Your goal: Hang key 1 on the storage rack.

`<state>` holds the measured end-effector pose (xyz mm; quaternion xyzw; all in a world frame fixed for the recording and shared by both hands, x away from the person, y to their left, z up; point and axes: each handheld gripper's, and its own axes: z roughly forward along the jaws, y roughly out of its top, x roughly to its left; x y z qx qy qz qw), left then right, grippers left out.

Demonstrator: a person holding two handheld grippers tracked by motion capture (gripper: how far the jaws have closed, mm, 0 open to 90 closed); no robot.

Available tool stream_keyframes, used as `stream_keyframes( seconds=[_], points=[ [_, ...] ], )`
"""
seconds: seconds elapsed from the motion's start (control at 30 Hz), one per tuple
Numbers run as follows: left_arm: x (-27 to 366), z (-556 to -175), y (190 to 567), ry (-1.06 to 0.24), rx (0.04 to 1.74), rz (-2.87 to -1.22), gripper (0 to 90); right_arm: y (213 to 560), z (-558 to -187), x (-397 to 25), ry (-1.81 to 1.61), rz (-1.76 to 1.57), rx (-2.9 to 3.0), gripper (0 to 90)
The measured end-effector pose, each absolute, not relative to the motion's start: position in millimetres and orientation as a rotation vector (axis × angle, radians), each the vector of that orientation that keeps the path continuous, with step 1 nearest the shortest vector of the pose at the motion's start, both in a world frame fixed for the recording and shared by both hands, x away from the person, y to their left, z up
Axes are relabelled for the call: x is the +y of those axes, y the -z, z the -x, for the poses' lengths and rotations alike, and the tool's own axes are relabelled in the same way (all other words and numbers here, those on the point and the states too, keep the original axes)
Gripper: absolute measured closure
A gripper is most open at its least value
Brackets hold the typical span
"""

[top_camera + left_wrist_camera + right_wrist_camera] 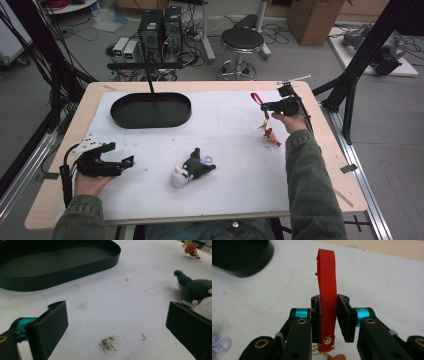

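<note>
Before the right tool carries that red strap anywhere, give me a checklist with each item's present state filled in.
1. Right tool shut on the red strap: ok, the strap sits between both pads.
2. Orange charm clear of the table: cannot tell; it hangs low below the strap.
3. Black oval tray has room inside: ok, nothing lies in it.
4. Left tool out of the way: ok, open, near the table's left edge.
5. Plush toy off the straight line from strap to tray: ok, it lies nearer the person.

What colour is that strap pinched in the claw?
Red strap, clearest in the right gripper view.
</note>
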<state>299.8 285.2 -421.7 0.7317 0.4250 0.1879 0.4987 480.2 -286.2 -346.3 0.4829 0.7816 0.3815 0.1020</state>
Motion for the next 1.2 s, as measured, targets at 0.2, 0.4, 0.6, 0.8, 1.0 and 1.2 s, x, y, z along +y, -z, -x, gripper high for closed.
stream_keyframes(
  seconds=[0.2,0.4,0.6,0.8,1.0,1.2],
  points=[
    [284.7,-299.3,421.4,-0.457,1.028,-1.773,4.6,329.5,-471.2,-295.1,-1.321,-1.496,2.233,74.6],
    [284.2,-298.8,420.9,-0.457,1.022,-1.762,4.7,301.9,-465.9,-288.9,-1.43,-1.467,2.189,74.5],
    [285.3,-298.4,420.4,-0.455,1.02,-1.758,4.7,281.3,-467.0,-269.2,-1.489,-1.426,2.173,74.5],
    [285.2,-298.5,420.4,-0.452,1.014,-1.754,4.6,276.2,-471.0,-240.3,-1.477,-1.407,2.217,74.5],
    [284.6,-298.3,420.3,-0.45,0.999,-1.758,4.7,272.4,-477.9,-212.4,-1.472,-1.406,2.231,74.5],
    [284.6,-299.9,422.2,-0.442,0.996,-1.757,4.7,269.7,-490.6,-176.9,-1.507,-1.347,2.243,74.4]
  ],
)
